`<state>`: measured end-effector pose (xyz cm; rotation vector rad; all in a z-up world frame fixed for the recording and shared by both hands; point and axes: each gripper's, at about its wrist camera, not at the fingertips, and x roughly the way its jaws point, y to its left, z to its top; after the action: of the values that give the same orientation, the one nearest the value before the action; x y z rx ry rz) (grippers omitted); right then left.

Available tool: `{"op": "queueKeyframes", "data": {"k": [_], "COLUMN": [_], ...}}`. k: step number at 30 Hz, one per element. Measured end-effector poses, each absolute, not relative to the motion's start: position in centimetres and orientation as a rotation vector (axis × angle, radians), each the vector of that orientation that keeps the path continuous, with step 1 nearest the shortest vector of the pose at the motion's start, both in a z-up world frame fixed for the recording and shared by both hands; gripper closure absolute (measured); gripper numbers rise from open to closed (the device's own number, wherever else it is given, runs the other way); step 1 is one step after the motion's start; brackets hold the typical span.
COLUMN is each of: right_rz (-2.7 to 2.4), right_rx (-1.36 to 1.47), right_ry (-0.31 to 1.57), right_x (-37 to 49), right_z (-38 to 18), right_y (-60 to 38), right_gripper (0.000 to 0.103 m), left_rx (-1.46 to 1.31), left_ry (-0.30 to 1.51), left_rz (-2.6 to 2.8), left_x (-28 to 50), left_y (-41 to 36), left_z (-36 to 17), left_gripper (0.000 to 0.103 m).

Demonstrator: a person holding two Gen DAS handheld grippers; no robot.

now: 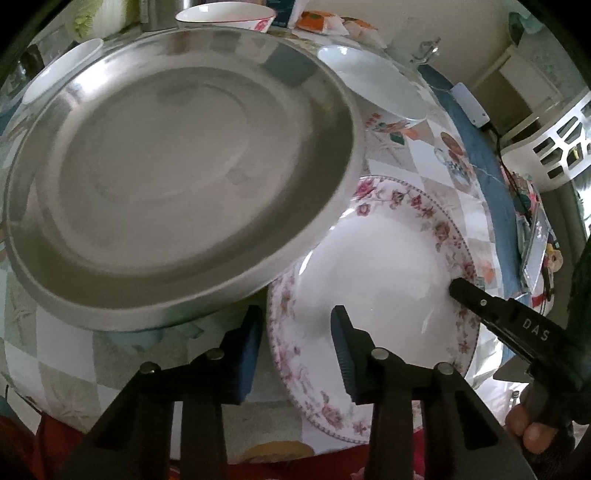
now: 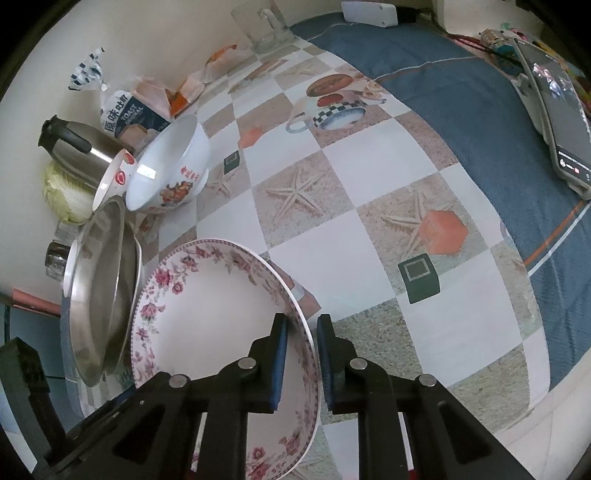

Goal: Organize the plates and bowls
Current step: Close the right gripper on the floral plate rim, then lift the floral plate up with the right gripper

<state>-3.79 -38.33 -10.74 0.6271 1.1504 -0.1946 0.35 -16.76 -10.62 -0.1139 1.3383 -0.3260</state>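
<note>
A deep floral plate [image 1: 369, 266] [image 2: 207, 317] lies on the checkered tablecloth [image 2: 369, 177]. Left of it is a wide steel plate [image 1: 166, 177] [image 2: 99, 288], whose edge overlaps the floral rim. My left gripper [image 1: 297, 332] straddles the floral plate's near-left rim, open, with a gap still showing at the pads. My right gripper [image 2: 303, 332] is shut on the opposite rim; one of its fingers [image 1: 476, 299] shows in the left wrist view. A white printed bowl [image 1: 373, 81] [image 2: 166, 166] and a smaller red-marked bowl [image 1: 225, 14] [image 2: 114, 177] stand behind.
Along the wall stand a steel kettle [image 2: 74, 147], a bread bag [image 2: 133, 110], a cabbage [image 2: 62, 195] and a glass mug [image 2: 266, 29]. A phone [image 2: 561, 110] is propped at the far right on blue cloth. A white basket [image 1: 554, 140] stands beyond the table.
</note>
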Motion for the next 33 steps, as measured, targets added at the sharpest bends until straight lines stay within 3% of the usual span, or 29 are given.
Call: {"op": "queueKeyframes", "data": {"k": [14, 18, 27, 29, 33], "right_rz": [-0.304, -0.273, -0.204, -0.188, -0.166], "right_rx": [0.679, 0.729, 0.784, 0.802, 0.821], "right_ry": [1.099, 1.084, 1.061, 1.052, 1.036], "right_x": [-5.8, -6.2, -6.3, -6.3, -6.4], "right_z": [-10.5, -10.9, -11.6, -11.8, -12.0], "right_y": [-41.5, -42.4, -42.9, -43.1, -43.3], "right_gripper": [0.085, 0.085, 0.087, 0.087, 0.088], "left_rx": [-0.14, -0.205, -0.239, -0.232, -0.196], "left_ry": [1.326, 1.321, 1.296, 1.294, 1.29], "left_rz": [-0.418, -0.446, -0.439, -0.428, -0.398], "left_x": [1.2, 1.6, 2.4, 2.5, 2.8], "left_y": [-19.1, -19.2, -19.6, -19.5, -19.4], "left_z": [-10.7, -10.7, -10.8, -10.7, -10.8], "left_gripper": [0.063, 0.044, 0.041, 0.044, 0.069]}}
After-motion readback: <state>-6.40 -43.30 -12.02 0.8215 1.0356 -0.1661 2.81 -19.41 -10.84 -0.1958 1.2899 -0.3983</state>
